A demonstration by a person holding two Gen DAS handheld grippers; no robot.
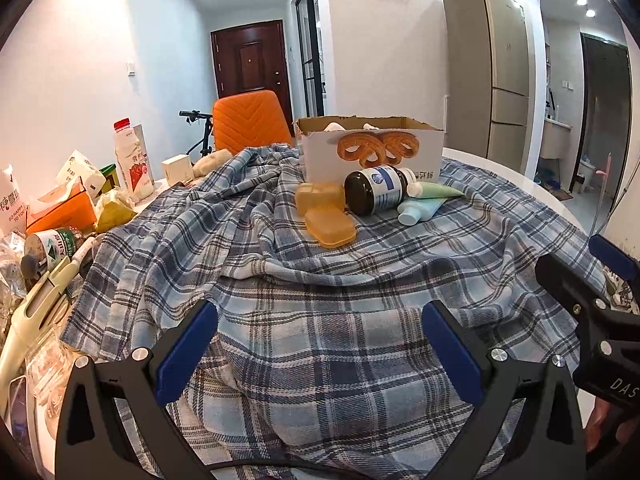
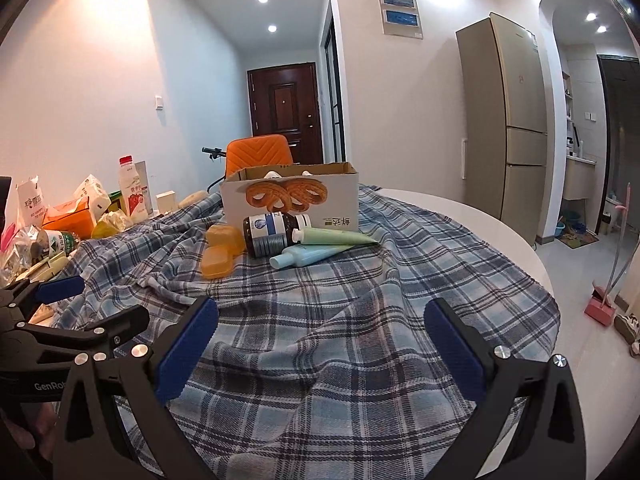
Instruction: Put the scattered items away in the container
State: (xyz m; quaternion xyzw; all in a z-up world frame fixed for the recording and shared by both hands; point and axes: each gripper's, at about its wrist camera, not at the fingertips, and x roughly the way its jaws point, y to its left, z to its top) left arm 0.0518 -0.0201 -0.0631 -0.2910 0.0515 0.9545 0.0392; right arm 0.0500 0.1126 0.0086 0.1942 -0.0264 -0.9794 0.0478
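Note:
An open cardboard box (image 1: 372,152) printed with pretzels stands on the plaid cloth, also in the right wrist view (image 2: 290,200); white items show inside. In front of it lie an open orange soap case (image 1: 326,212) (image 2: 222,252), a dark brown bottle (image 1: 376,190) (image 2: 276,232) on its side, a green tube (image 1: 436,191) (image 2: 336,236) and a light blue tube (image 1: 418,208) (image 2: 308,256). My left gripper (image 1: 320,344) is open and empty, well short of them. My right gripper (image 2: 320,340) is open and empty too, beside the left one.
A blue plaid cloth (image 1: 320,280) covers the round white table (image 2: 460,216). Clutter lines the left edge: tissue box (image 1: 60,208), milk bottle (image 1: 132,160), green-label bottle (image 1: 48,248). An orange chair (image 1: 250,120) stands behind. A fridge (image 1: 488,76) and dustpan (image 2: 600,308) are at the right.

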